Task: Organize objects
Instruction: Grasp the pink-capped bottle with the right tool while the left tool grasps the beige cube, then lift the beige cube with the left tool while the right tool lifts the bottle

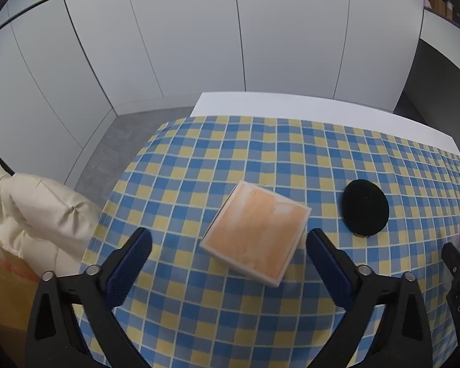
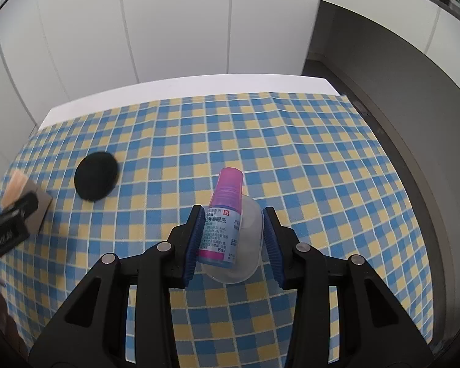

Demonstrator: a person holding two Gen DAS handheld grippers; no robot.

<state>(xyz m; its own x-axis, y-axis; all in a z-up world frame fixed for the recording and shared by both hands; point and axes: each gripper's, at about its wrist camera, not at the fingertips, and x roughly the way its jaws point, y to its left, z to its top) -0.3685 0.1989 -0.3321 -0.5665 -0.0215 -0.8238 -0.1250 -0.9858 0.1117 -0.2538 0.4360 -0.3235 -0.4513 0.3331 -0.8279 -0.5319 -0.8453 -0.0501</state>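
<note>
A flat square box (image 1: 254,233) with an orange top and white rim lies on the checked tablecloth (image 1: 260,153), turned at an angle. My left gripper (image 1: 229,233) is open around it: the right pad sits close to the box's corner, the left pad stands well clear. In the right wrist view my right gripper (image 2: 230,239) is shut on a small eye-drop bottle (image 2: 222,220) with a pink cap, which rests against a clear plastic shell (image 2: 250,233). The left pad presses the bottle, the right pad the shell. A black round pad (image 1: 365,207) lies between the two grippers.
The blue and yellow cloth covers a white table (image 1: 291,104) that stands against white wall panels. A person's cream padded sleeve (image 1: 46,208) and a cardboard box (image 1: 3,276) are at the left edge. A dark grey wall (image 2: 398,107) runs along the table's right side.
</note>
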